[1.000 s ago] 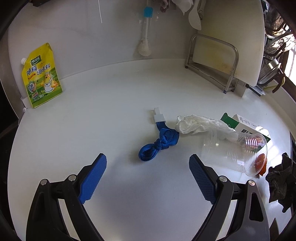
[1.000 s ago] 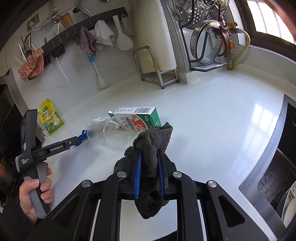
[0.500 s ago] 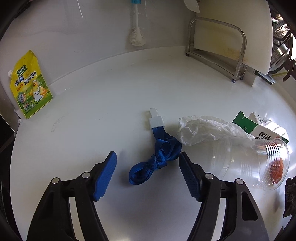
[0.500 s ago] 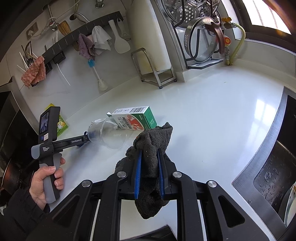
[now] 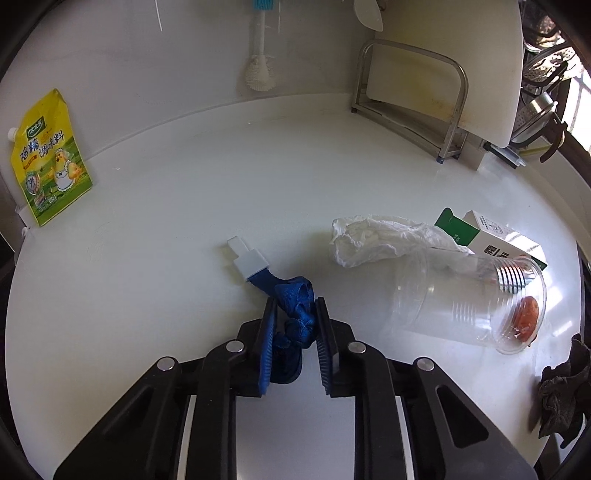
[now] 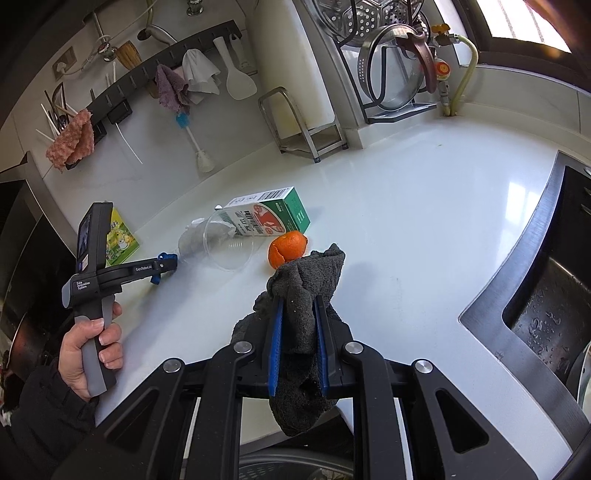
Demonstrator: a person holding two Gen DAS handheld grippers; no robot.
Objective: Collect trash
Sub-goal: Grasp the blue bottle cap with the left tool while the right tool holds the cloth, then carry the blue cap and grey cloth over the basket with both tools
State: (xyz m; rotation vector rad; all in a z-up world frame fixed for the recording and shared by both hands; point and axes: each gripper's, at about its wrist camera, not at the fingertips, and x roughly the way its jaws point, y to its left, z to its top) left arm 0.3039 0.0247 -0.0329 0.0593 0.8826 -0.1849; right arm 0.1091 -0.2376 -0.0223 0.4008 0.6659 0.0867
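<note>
Left gripper (image 5: pixel 294 332) fingers closing on knotted blue strap (image 5: pixel 295 314), lower centre; knot to be kept centred before lift. Right gripper (image 6: pixel 298 332) fingers clenched on grey rag (image 6: pixel 306 291)

white counter (image 6: pixel 388 206), steel sink (image 6: pixel 546 306) right, utensil rail (image 6: pixel 166 77) on wall, daylit window (image 6: pixel 517 22).

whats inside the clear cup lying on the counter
The cup lies on its side, and crumpled white tissue reaches into one end. The orange peel seen through it lies outside by the rim. Nothing else shows inside.
</note>
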